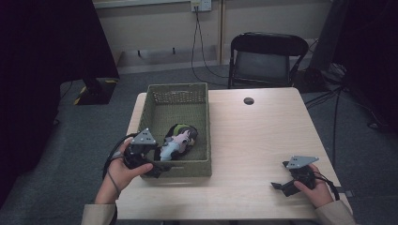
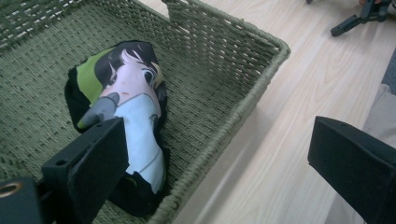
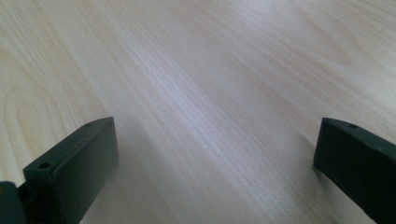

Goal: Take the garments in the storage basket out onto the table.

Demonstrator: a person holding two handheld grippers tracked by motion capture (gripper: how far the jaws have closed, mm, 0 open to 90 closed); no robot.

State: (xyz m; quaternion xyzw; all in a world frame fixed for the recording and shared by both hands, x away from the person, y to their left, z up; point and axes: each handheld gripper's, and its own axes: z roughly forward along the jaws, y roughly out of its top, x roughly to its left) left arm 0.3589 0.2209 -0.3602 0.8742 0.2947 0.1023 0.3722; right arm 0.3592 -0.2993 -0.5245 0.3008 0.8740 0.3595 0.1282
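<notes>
A green woven basket (image 1: 202, 136) stands on the left half of the wooden table (image 1: 263, 140). In it lies a flat plush cushion (image 1: 177, 140) printed with a dark-haired cartoon figure, near the basket's front wall. In the left gripper view the cushion (image 2: 133, 98) lies just past the left jaw. My left gripper (image 1: 157, 168) is open at the basket's front left corner, its jaws either side of the woven rim (image 2: 243, 107); the left gripper (image 2: 217, 140) holds nothing. My right gripper (image 1: 282, 185) rests open near the table's front right; the right gripper (image 3: 217, 135) has bare wood between its jaws.
A small dark round hole (image 1: 248, 101) sits in the tabletop toward the back. A black folding chair (image 1: 266, 56) stands behind the table. Cables run across the grey floor at the right. The right gripper (image 2: 359, 18) shows far off in the left gripper view.
</notes>
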